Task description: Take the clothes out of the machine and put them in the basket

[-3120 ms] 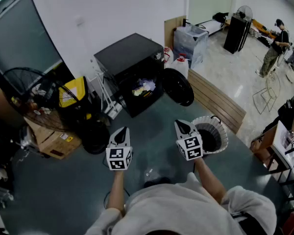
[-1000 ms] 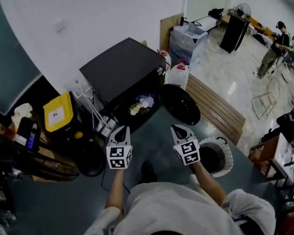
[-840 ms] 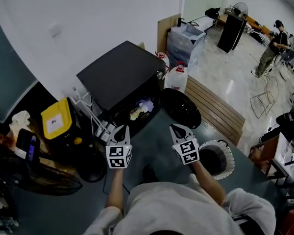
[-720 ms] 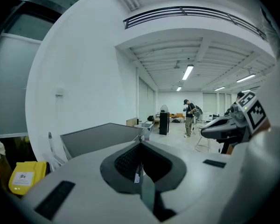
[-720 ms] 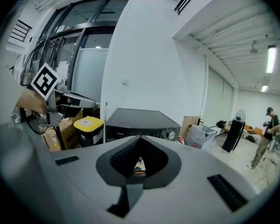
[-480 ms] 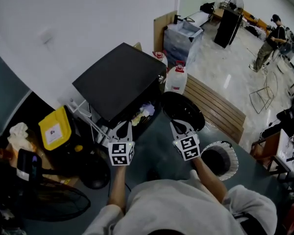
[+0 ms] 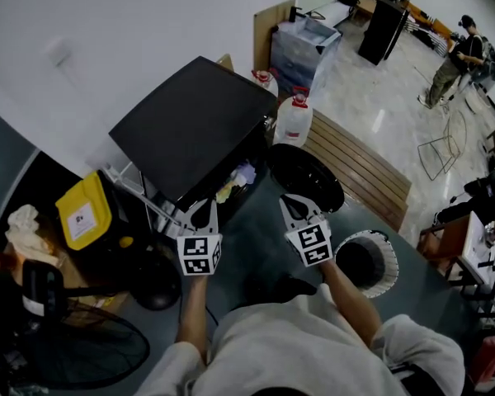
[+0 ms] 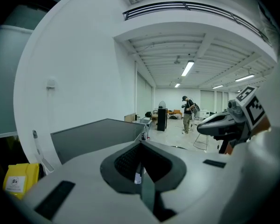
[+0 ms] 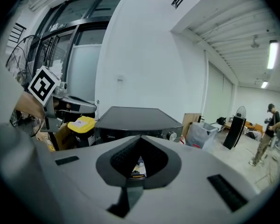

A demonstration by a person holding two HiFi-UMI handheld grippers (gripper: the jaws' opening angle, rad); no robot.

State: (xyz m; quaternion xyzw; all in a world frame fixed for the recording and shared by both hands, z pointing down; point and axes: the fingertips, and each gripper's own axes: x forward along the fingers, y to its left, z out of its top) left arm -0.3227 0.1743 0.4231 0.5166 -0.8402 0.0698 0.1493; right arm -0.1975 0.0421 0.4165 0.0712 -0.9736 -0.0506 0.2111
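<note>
The black washing machine (image 7: 190, 122) stands against the white wall, its round door (image 7: 307, 176) swung open to the right. Mixed-colour clothes (image 7: 235, 183) lie inside the opening. The white basket (image 7: 365, 262) with a dark inside sits on the floor at the right, behind my right hand. My left gripper (image 7: 205, 208) and right gripper (image 7: 290, 202) are side by side just short of the opening, both shut and holding nothing. In the right gripper view the clothes (image 9: 139, 164) show through the gap behind the closed jaws, below the machine (image 9: 135, 118).
A yellow-lidded bin (image 7: 82, 214) and a floor fan (image 7: 91, 349) are left of the machine. Two water jugs (image 7: 293, 120) and a clear storage box (image 7: 305, 44) stand behind the door. A slatted wooden bench (image 7: 359, 167) lies at the right. A person (image 7: 447, 71) stands far off.
Both grippers have moved forward together toward the machine's opening, which now sits closer in the head view. The basket has slid back toward my right elbow. Both stay shut.
</note>
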